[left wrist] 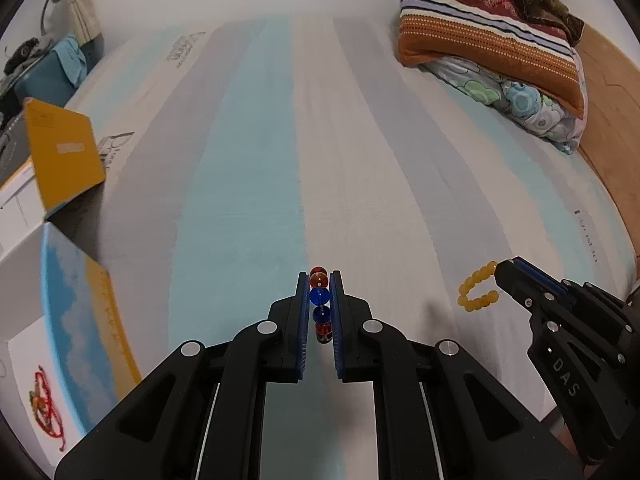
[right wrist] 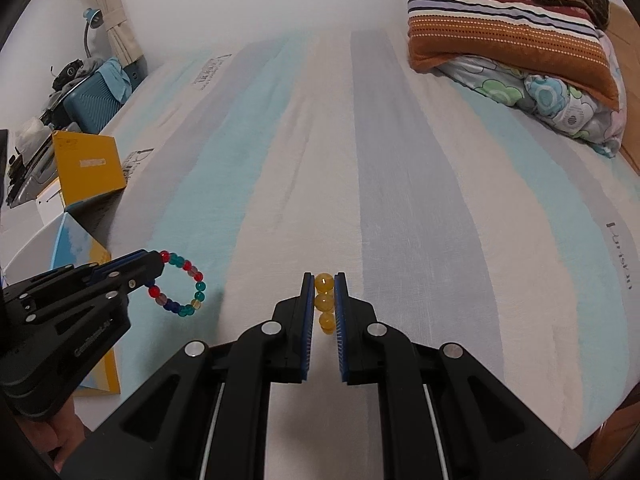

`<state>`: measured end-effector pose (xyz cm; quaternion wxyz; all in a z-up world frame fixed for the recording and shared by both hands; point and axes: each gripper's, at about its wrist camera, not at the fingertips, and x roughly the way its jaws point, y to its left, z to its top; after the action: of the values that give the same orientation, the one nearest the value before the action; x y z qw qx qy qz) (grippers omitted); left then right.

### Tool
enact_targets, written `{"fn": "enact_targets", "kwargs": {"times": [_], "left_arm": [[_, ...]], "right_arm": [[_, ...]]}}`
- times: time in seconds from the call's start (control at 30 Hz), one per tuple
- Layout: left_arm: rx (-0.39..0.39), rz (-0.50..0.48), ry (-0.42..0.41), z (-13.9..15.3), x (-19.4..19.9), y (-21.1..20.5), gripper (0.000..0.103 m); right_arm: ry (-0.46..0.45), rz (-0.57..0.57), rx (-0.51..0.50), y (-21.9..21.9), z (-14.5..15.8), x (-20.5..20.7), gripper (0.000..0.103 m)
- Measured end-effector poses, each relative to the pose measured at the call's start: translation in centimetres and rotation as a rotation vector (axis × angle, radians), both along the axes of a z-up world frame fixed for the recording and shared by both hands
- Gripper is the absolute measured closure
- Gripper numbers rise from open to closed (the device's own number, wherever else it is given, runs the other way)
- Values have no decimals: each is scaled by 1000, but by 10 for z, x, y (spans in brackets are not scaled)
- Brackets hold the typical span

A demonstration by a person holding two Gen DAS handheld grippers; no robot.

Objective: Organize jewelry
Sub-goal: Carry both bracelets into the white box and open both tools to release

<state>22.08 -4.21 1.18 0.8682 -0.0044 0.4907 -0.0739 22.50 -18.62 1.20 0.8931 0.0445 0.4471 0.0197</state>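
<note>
My left gripper (left wrist: 319,280) is shut on a bracelet of red, blue and teal beads (left wrist: 320,298), held above the striped bed sheet (left wrist: 248,184). In the right wrist view the same multicoloured bracelet (right wrist: 188,292) dangles as a ring from the left gripper (right wrist: 158,260). My right gripper (right wrist: 324,278) is shut on a yellow bead bracelet (right wrist: 324,300). Seen from the left wrist, that yellow bracelet (left wrist: 478,290) hangs in a loop from the right gripper (left wrist: 498,270). An open white box (left wrist: 24,344) at the lower left holds red jewelry (left wrist: 42,400).
The box's blue and yellow lid (left wrist: 80,312) stands up beside it. A yellow carton (left wrist: 60,148) lies at the bed's left edge. Folded striped and floral bedding (left wrist: 492,48) is stacked at the far right. A teal case (right wrist: 94,96) and a lamp (right wrist: 92,20) stand past the bed's far left.
</note>
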Motion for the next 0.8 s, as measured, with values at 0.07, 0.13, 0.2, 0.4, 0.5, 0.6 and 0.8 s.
{"fn": "enact_targets", "kwargs": {"times": [0.07, 0.13, 0.2, 0.4, 0.5, 0.6, 0.8], "left_arm": [[-1, 3, -6, 6, -8, 4, 94], [3, 6, -15, 11, -14, 8, 94], [3, 15, -23, 17, -23, 14, 94], [3, 37, -48, 36, -47, 33, 94], [-1, 49, -66, 48, -60, 45, 94], [0, 68, -85, 60, -74, 60, 94], [-13, 108, -114, 81, -100, 96, 94]], "right_arm": [[-3, -1, -1, 1, 5, -4, 94], [-4, -1, -3, 4, 9, -8, 94], [-4, -1, -1, 7, 12, -13, 94], [-15, 13, -5, 26, 27, -31, 94], [-30, 26, -8, 40, 38, -42, 94], [-46, 46, -6, 57, 50, -51, 94], [-75, 94, -12, 98, 71, -65, 94]]}}
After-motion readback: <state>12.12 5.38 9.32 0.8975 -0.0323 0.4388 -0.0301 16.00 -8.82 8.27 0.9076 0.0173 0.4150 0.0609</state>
